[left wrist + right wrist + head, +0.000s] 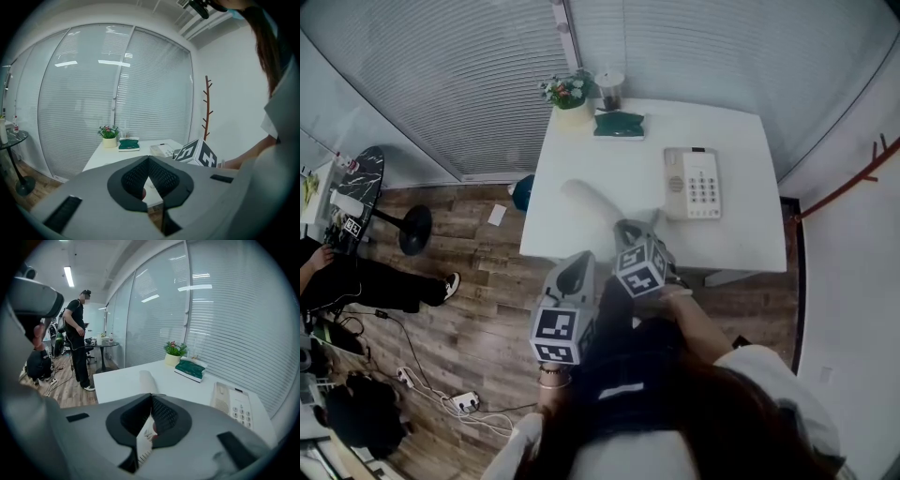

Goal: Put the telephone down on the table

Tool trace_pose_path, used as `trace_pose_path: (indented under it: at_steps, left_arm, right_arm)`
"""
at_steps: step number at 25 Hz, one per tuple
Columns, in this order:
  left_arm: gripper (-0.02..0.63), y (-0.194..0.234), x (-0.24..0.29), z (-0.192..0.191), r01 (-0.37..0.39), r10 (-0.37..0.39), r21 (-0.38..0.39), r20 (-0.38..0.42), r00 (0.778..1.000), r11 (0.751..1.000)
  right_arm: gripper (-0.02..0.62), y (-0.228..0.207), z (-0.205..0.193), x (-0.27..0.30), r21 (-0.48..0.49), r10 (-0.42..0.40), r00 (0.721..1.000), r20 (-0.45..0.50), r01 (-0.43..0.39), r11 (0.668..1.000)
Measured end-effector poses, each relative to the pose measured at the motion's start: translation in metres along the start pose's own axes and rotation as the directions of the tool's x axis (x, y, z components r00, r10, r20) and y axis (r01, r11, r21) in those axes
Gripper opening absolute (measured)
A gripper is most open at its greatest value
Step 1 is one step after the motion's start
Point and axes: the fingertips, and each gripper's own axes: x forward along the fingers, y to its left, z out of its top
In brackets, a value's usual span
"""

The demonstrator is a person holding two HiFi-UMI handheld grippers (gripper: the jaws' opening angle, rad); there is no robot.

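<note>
Telephone base [694, 183] sits on the white table [581, 141], with its white handset [586, 202] lying apart to the left. I hold the left gripper [148, 159] and right gripper [151, 398] near the table's front edge, both closed and empty.

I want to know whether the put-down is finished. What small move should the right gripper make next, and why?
Probably just draw the right gripper back from the white table, jaws left shut. The beige push-button telephone already rests flat on the table, clear of the gripper, whose jaws are together with nothing between them.
</note>
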Motion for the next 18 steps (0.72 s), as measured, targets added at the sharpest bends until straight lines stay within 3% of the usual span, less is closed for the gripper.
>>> trace_pose_path:
  at_steps: [18]
  left_arm:
    - [-0.001,-0.029,-0.016,-0.002,0.027,-0.028,0.048,0.005,1.000,0.998]
  right_arm:
    - [-0.003,-0.018,0.003,-0.060,0.092,-0.065,0.992,0.107,0.055,0.994]
